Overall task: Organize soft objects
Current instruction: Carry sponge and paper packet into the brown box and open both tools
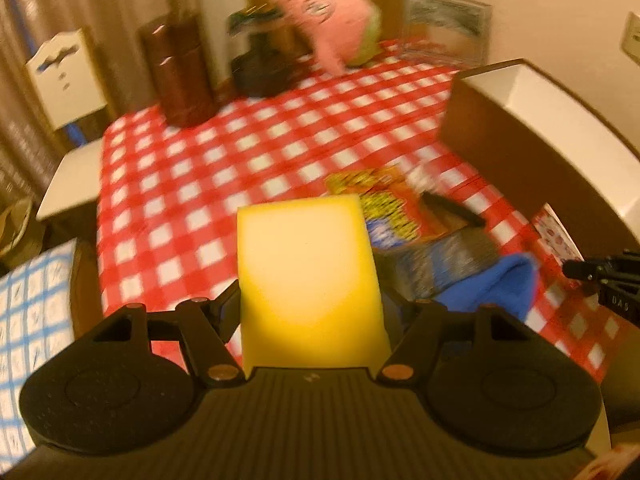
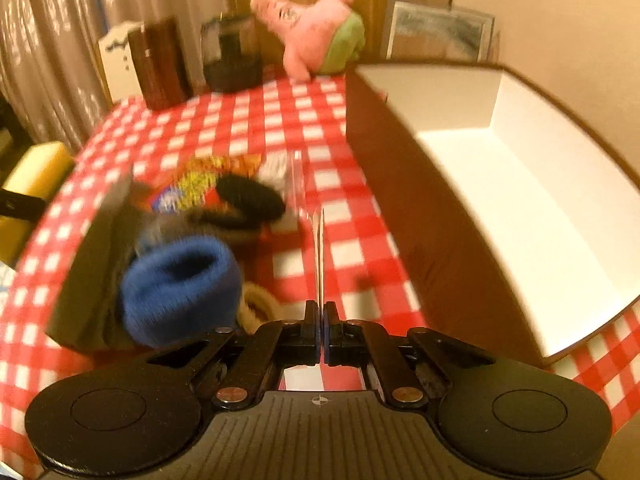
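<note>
Sponge [image 1: 308,280] clamped between left tongs [image 1: 310,300]; right tongs [image 2: 321,320] closed, empty.

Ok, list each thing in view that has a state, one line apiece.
Left gripper: shut on yellow sponge, held above the table.
Right gripper: shut, nothing held.
White box: open, empty.
Pink plush: lying at table's far edge.
Blue sock: bunched beside right gripper.
</note>
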{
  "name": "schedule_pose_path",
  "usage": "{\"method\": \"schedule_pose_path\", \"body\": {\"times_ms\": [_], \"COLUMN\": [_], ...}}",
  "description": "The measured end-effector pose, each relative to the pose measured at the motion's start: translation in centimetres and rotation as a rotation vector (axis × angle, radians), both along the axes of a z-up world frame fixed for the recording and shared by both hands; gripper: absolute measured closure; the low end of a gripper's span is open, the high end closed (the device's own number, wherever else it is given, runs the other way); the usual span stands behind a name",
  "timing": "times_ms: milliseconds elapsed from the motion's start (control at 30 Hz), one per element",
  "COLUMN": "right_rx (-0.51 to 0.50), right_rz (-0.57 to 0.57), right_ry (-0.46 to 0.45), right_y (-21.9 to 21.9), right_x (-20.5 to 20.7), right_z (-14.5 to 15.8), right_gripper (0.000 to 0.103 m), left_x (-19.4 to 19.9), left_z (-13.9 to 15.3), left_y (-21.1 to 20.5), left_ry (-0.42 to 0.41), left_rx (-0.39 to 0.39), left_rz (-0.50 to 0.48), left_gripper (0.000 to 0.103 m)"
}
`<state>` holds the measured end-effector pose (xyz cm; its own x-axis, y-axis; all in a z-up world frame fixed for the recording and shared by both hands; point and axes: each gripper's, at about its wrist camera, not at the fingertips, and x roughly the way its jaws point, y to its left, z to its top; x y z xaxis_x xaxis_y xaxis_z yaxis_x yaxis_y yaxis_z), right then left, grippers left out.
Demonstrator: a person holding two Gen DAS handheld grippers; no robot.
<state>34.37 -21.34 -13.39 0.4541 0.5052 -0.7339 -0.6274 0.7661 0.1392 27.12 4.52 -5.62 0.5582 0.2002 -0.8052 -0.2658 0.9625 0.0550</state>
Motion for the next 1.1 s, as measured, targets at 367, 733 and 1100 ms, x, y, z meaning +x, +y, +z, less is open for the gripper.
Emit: {"method": "schedule_pose_path", "body": {"times_ms": [367,733,1100], "right_rx": [0.086,0.062,0.058], "right_rz": [-0.110,-0.272,-0.334], "right_ry": [-0.061,-0.118,-0.088], "right_y": [-3.5,-8.5,-11.6], "right_x": [2.0,6.4,10.4], "right_z": [6.4,8.3,6.8], "right_gripper": [0.101,0.101,0.101], "left_x": [7.7,15.5,21.4], "left_z": [2.9,3.9,2.3], "left_y": [-7.1,-13.9,-18.0], "left_ry": [-0.103,-0.148,-0.099], "left_rx": [-0.006,-0.043,-0.045], "left_rz": [-0.256,-0.432,-0.516], "left_gripper": [0.036,0.036,0.036]}}
